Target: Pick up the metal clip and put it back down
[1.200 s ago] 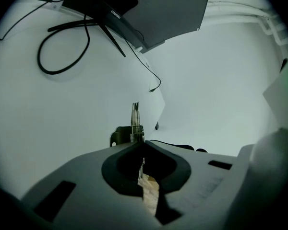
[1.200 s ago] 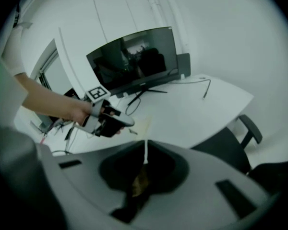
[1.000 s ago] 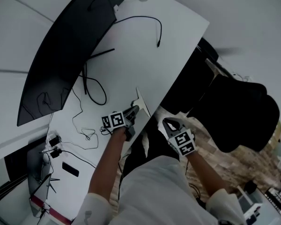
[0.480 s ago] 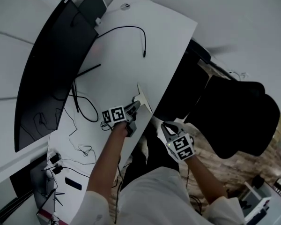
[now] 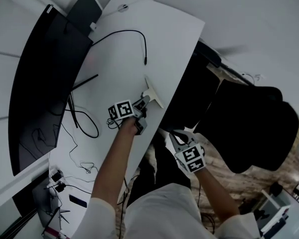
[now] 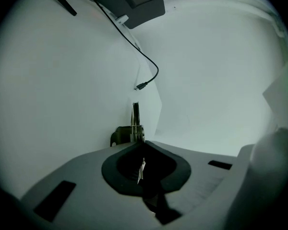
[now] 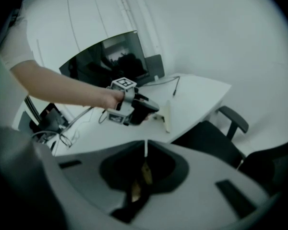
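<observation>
My left gripper [image 5: 144, 102] is over the white desk [image 5: 164, 34], near its front edge. It is shut on the metal clip [image 6: 135, 123], which stands upright just beyond the jaws in the left gripper view. A white sheet [image 5: 153, 92] sits at the clip, and I cannot tell whether it rests on the desk. The right gripper view shows the left gripper [image 7: 144, 110] and the sheet [image 7: 167, 115] from the side. My right gripper [image 5: 175, 135] hangs off the desk's front edge, above the person's lap. Its jaws meet with nothing between them [image 7: 145, 147].
A large dark monitor [image 5: 40, 83] runs along the desk's far left. A loose black cable [image 5: 134, 32] ends in a plug beyond the clip, and more cables [image 5: 82, 123] tangle at the left. A black office chair [image 5: 254, 123] stands to the right of the desk.
The left gripper has carried the clip farther onto the desk, toward the loose cable's plug. The right gripper has shifted a little beside the desk edge.
</observation>
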A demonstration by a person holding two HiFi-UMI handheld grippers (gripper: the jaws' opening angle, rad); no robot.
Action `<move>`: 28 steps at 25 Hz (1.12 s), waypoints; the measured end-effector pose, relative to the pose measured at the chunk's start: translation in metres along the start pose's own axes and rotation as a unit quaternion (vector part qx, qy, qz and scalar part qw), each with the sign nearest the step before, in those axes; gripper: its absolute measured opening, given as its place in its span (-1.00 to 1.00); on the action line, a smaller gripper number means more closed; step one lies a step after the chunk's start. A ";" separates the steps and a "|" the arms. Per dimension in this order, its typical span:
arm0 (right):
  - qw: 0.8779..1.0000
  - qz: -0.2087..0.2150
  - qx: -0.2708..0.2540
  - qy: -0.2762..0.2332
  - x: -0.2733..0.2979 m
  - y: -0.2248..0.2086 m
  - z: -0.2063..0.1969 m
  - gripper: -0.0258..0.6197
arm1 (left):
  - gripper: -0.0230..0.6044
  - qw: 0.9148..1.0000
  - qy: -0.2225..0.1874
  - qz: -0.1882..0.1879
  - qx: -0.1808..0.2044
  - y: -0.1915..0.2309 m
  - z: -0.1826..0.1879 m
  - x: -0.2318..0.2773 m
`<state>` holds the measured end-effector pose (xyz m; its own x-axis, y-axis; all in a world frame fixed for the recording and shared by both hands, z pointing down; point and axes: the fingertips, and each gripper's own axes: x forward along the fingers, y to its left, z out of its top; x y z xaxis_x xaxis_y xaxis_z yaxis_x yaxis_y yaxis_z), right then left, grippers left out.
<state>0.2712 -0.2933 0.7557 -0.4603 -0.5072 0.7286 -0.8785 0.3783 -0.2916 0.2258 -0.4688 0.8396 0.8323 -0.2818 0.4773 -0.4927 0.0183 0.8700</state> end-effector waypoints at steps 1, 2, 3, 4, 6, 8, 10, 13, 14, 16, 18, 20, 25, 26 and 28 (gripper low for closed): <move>1.000 -0.001 0.002 -0.001 0.001 -0.003 0.001 -0.81 | -0.81 1.000 -0.002 0.002 -0.003 0.000 0.004 0.004; 1.000 -0.002 0.004 -0.002 0.002 -0.005 0.002 -0.81 | -0.81 1.000 -0.003 0.004 -0.002 0.000 0.007 0.008; 1.000 -0.003 0.005 -0.004 0.003 -0.007 0.003 -0.81 | -0.81 1.000 -0.004 0.007 0.000 0.001 0.009 0.010; 1.000 -0.004 0.006 -0.004 0.004 -0.009 0.003 -0.81 | -0.81 1.000 -0.004 0.008 0.002 0.001 0.011 0.013; 1.000 -0.005 0.006 -0.004 0.006 -0.013 0.003 -0.81 | -0.81 1.000 -0.005 0.004 0.000 0.001 0.013 0.018; 1.000 -0.007 0.008 -0.004 0.008 -0.017 0.001 -0.81 | -0.81 1.000 -0.008 0.001 -0.008 0.001 0.013 0.021; 1.000 -0.009 0.012 -0.004 0.009 -0.020 0.000 -0.81 | -0.81 1.000 -0.013 0.001 -0.016 0.002 0.013 0.022; 1.000 -0.011 0.018 -0.005 0.008 -0.023 -0.002 -0.81 | -0.80 1.000 -0.019 0.008 -0.011 0.001 0.016 0.024; 1.000 -0.012 0.019 -0.005 0.008 -0.024 -0.003 -0.81 | -0.79 1.000 -0.019 0.012 -0.004 0.002 0.016 0.024; 1.000 -0.011 0.020 -0.004 0.008 -0.022 -0.006 -0.81 | -0.52 1.000 -0.018 0.020 0.007 0.004 0.016 0.024; 1.000 -0.010 0.019 -0.003 0.007 -0.020 -0.007 -0.81 | -0.42 0.999 -0.020 0.024 0.008 0.006 0.016 0.021; 1.000 -0.009 0.017 -0.003 0.005 -0.018 -0.008 -0.81 | -0.35 0.999 -0.027 0.027 0.007 0.007 0.017 0.017; 1.000 -0.010 0.010 -0.003 -0.001 -0.015 -0.007 -0.81 | -0.34 0.998 -0.042 0.035 0.007 0.009 0.019 0.004; 1.000 -0.011 0.009 -0.004 -0.004 -0.013 -0.007 -0.81 | -0.34 0.998 -0.043 0.039 0.010 0.010 0.019 0.000; 1.000 -0.013 0.006 -0.006 -0.009 -0.010 -0.006 -0.81 | -0.34 0.998 -0.044 0.044 0.015 0.011 0.016 -0.011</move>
<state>0.2851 -0.2875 0.7556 -0.4392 -0.5253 0.7288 -0.8915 0.3553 -0.2811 0.2078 -0.4810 0.8417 0.7607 -0.3644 0.5371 -0.5711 0.0176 0.8207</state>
